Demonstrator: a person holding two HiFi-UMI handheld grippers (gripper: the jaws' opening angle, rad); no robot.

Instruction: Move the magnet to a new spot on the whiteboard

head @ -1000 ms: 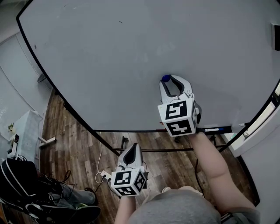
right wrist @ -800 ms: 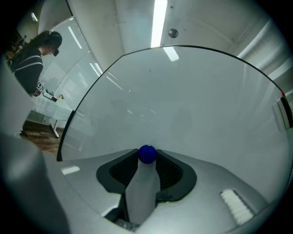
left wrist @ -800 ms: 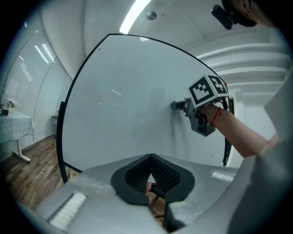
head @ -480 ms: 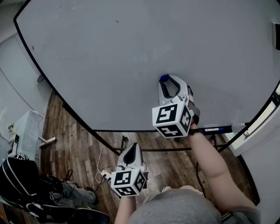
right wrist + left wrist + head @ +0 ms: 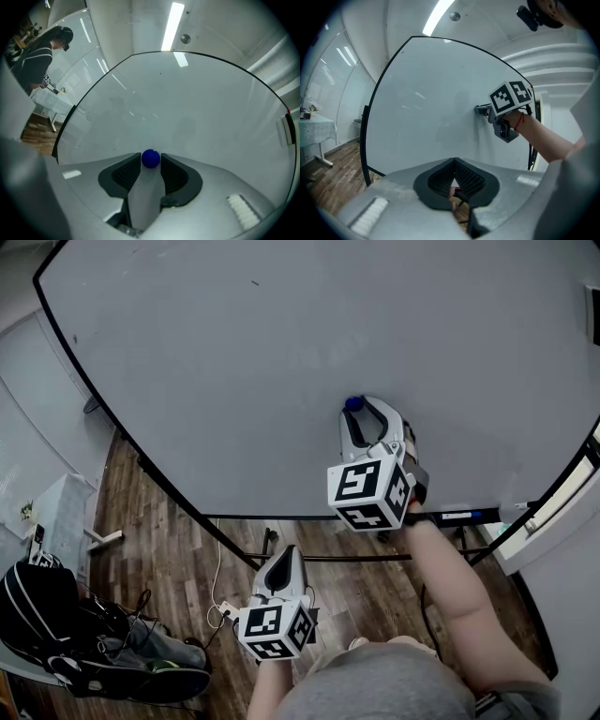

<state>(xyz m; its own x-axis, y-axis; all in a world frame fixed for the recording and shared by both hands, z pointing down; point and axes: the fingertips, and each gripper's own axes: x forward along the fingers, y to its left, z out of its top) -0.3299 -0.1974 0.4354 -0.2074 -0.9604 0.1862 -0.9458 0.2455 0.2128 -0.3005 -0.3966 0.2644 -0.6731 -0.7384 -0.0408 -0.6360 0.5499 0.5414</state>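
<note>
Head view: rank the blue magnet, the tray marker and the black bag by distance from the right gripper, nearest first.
1. Blue magnet, between the fingers of the right gripper, which have just been opening.
2. Tray marker, lower right on the whiteboard ledge.
3. Black bag, far lower left on the floor.

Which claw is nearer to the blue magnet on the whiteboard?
Right. The right claw is at the whiteboard, its jaws just opening, the blue magnet between them. The left claw hangs low, away from the board.
</note>
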